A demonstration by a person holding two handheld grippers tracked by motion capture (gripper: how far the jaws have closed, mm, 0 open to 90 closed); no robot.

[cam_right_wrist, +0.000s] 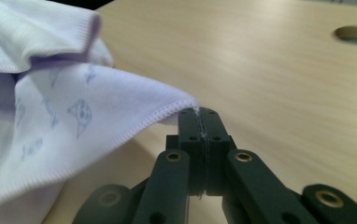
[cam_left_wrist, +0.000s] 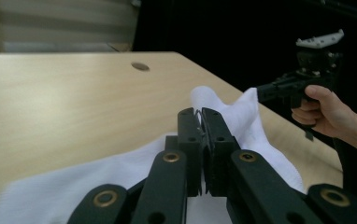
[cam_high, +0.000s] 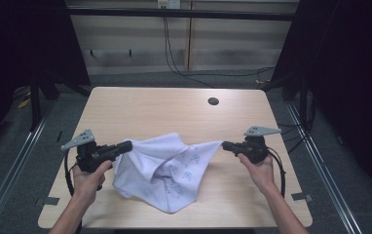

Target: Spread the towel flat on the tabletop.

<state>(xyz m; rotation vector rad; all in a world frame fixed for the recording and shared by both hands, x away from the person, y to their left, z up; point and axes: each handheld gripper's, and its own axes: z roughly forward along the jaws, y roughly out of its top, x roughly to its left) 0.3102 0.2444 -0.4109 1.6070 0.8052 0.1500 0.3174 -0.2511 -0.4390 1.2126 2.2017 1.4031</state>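
Note:
A white cloth (cam_high: 167, 168) with small blue printed figures lies rumpled on the wooden table (cam_high: 140, 109), stretched between the two grippers. My left gripper (cam_high: 128, 146) is shut on the cloth's left edge; in the left gripper view its jaws (cam_left_wrist: 200, 112) pinch a thin fold of the white cloth (cam_left_wrist: 74, 186). My right gripper (cam_high: 224, 145) is shut on the cloth's right corner; in the right gripper view its jaws (cam_right_wrist: 198, 112) clamp the hemmed corner of the cloth (cam_right_wrist: 74, 112). The right gripper (cam_left_wrist: 279, 88) and its hand also appear in the left gripper view.
A round cable hole (cam_high: 213, 101) sits in the table near the far right. Dark curtains flank both sides. Cables run along the floor behind the table, and metal rails line the floor at left and right.

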